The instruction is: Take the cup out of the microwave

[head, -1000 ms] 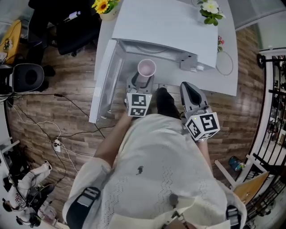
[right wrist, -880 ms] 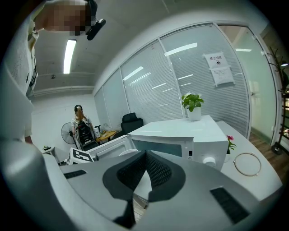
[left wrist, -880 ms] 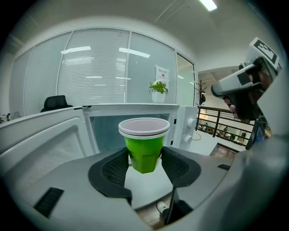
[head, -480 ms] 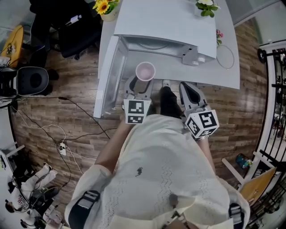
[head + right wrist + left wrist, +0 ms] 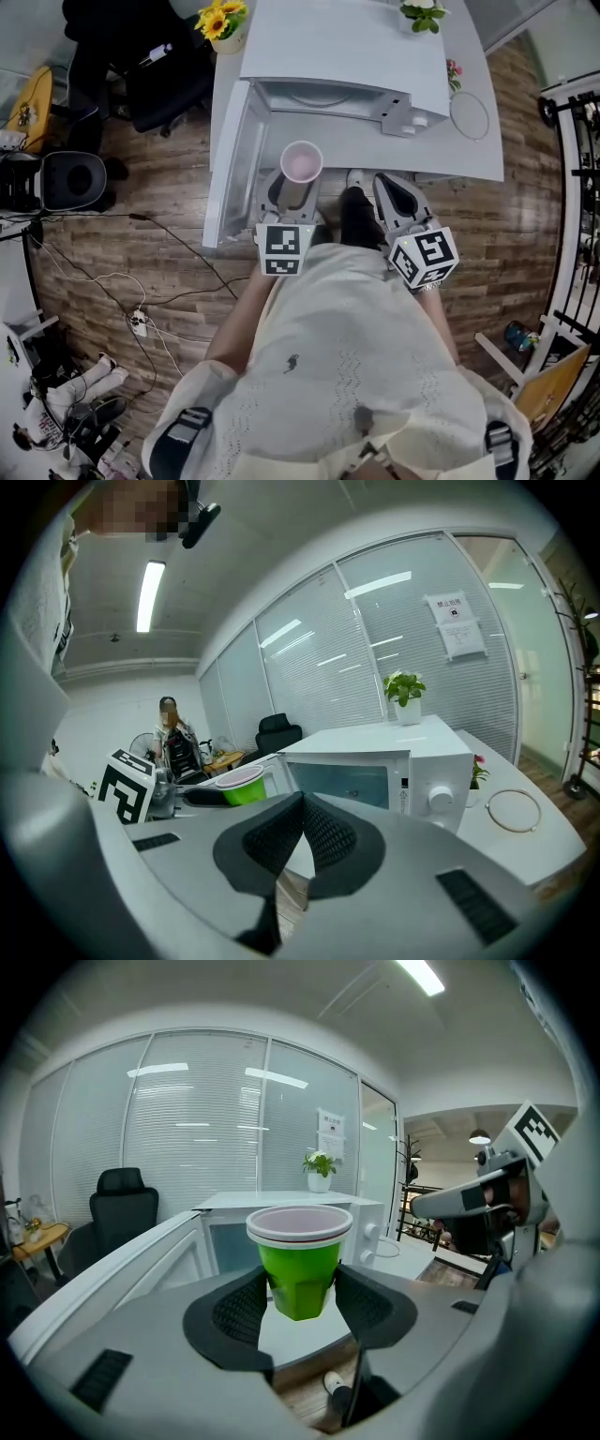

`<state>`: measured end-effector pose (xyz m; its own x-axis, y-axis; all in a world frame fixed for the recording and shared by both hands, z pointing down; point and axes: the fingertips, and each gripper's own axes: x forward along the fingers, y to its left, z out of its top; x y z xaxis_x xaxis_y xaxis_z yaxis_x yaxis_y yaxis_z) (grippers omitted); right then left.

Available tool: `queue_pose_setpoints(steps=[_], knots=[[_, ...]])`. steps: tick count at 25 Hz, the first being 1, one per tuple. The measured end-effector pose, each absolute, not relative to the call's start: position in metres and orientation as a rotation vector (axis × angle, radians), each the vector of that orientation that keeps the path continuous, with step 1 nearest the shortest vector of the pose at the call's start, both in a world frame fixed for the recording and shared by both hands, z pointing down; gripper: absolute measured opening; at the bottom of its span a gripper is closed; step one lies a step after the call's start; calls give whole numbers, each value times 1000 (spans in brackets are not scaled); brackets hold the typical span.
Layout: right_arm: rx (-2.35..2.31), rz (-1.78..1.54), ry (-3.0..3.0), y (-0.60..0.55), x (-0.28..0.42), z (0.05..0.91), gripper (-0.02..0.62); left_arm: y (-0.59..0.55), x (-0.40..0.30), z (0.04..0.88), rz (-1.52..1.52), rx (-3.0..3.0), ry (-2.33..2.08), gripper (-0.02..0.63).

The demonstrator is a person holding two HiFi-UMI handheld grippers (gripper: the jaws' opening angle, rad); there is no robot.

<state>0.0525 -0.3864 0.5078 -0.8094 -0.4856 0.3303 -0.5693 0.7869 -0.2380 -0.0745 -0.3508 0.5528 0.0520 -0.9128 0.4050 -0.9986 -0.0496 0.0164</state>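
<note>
A green cup (image 5: pixel 301 1271) with a pale pink rim sits between the pads of my left gripper (image 5: pixel 302 1309), which is shut on it and holds it upright in the air in front of the microwave (image 5: pixel 281 1218). From above, the cup (image 5: pixel 302 164) hangs outside the open microwave (image 5: pixel 347 56), just past the table's front edge. The microwave door (image 5: pixel 230 164) swings out to the left. My right gripper (image 5: pixel 302 844) is shut with nothing in it, level with the cup (image 5: pixel 242 786) and to its right; it (image 5: pixel 398 195) hovers off the table edge.
The white microwave (image 5: pixel 394 766) stands on a white table (image 5: pixel 478 141) with a ring-shaped mat (image 5: pixel 468 115), potted plants (image 5: pixel 421 12) and yellow flowers (image 5: pixel 221 16). Black office chairs (image 5: pixel 70 178) and floor cables (image 5: pixel 131 281) lie left. A person (image 5: pixel 173 738) sits in the background.
My left gripper has drawn the cup back out of the microwave opening toward me and lifted it slightly. The right gripper shifted a little alongside, still shut.
</note>
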Motion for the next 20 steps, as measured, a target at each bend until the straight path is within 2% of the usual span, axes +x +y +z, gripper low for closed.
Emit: queue_pose_setpoints(steps=[20], knots=[[915, 361, -2808, -393, 61, 431, 8, -354, -93, 472, 355, 2041, -2040, 252]])
